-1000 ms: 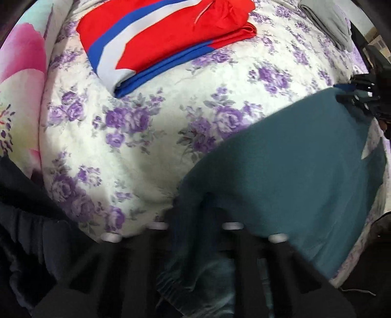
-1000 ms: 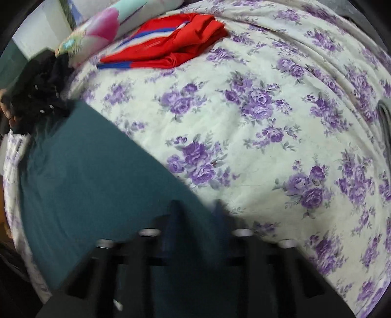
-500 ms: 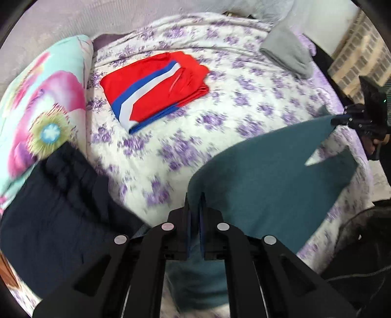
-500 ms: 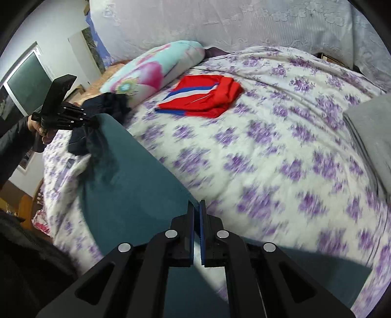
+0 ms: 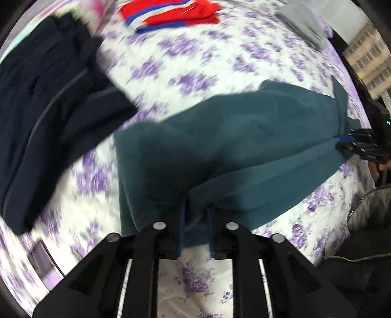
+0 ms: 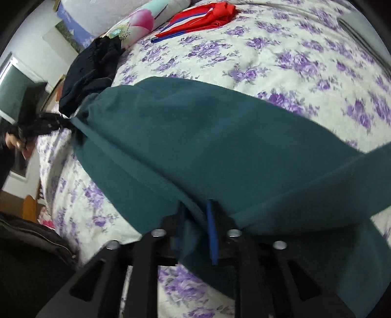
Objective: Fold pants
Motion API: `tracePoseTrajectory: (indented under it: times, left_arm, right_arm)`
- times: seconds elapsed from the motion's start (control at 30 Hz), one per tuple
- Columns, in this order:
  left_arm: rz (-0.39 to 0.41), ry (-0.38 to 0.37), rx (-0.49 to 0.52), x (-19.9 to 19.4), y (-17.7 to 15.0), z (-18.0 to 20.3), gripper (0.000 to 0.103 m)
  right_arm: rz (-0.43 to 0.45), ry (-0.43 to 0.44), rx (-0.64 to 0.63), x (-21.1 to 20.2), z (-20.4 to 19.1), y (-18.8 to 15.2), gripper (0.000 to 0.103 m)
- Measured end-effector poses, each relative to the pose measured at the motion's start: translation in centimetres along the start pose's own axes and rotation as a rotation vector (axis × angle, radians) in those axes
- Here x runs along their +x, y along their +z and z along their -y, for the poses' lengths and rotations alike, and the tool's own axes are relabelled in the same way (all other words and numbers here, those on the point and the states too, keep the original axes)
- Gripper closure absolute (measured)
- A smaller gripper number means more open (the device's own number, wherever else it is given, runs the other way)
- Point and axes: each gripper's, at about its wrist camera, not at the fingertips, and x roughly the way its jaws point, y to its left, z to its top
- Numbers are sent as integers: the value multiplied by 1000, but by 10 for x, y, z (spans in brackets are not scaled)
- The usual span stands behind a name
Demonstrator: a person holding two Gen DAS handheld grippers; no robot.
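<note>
The teal pants (image 5: pixel 232 137) lie doubled over on the purple-flowered bedspread (image 5: pixel 195 61), stretched between both grippers. My left gripper (image 5: pixel 195 217) points down at the near left end. Its jaws are opening, and the teal cloth sits loosely between the pads. My right gripper (image 6: pixel 195 220) is at the other end of the pants (image 6: pixel 207 137). Its jaws are opening too, with a fold of teal cloth hanging in the gap beside the blue pad (image 6: pixel 211 232). Each gripper shows in the other's view: the right gripper (image 5: pixel 352 144) and the left gripper (image 6: pixel 56 122).
A folded red, white and blue garment (image 5: pixel 171 12) lies at the far side. A dark navy garment (image 5: pixel 48 97) lies left, a grey folded one (image 5: pixel 303 22) far right, a flowered pillow (image 6: pixel 141 22) at the head. A black zipped bag (image 5: pixel 361 220) sits at the bed's edge.
Both grippers swept toward the near edge of the bed and brought the teal cloth over itself. Their jaws, shut half a second ago, now stand apart.
</note>
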Motion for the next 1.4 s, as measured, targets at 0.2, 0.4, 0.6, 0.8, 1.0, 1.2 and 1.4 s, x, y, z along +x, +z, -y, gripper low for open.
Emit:
tracePoseTrajectory:
  times: [0.2, 0.4, 0.6, 0.8, 1.0, 1.2, 1.4]
  left_arm:
    - [95, 0, -105, -30, -18, -9, 55]
    - [142, -76, -325, -47, -21, -23, 37]
    - [70, -75, -495, -29, -16, -32, 37]
    - [-35, -79, -633, -6, -18, -43, 45]
    - [-56, -154, -789, -5, -29, -48, 45]
    - [-71, -198, -846, 8, -23, -45, 63]
    - [-91, -162, -922, 27, -22, -55, 68]
  right_arm:
    - [100, -1, 27, -43, 3, 5, 55]
    - [216, 4, 163, -72, 24, 12, 53]
    - [251, -48, 215, -75, 34, 17, 51]
    - [240, -46, 223, -67, 36, 17, 50]
    - [248, -26, 229, -64, 39, 18, 49]
    - [242, -13, 230, -60, 41, 21, 49]
    - [247, -15, 211, -64, 41, 24, 47]
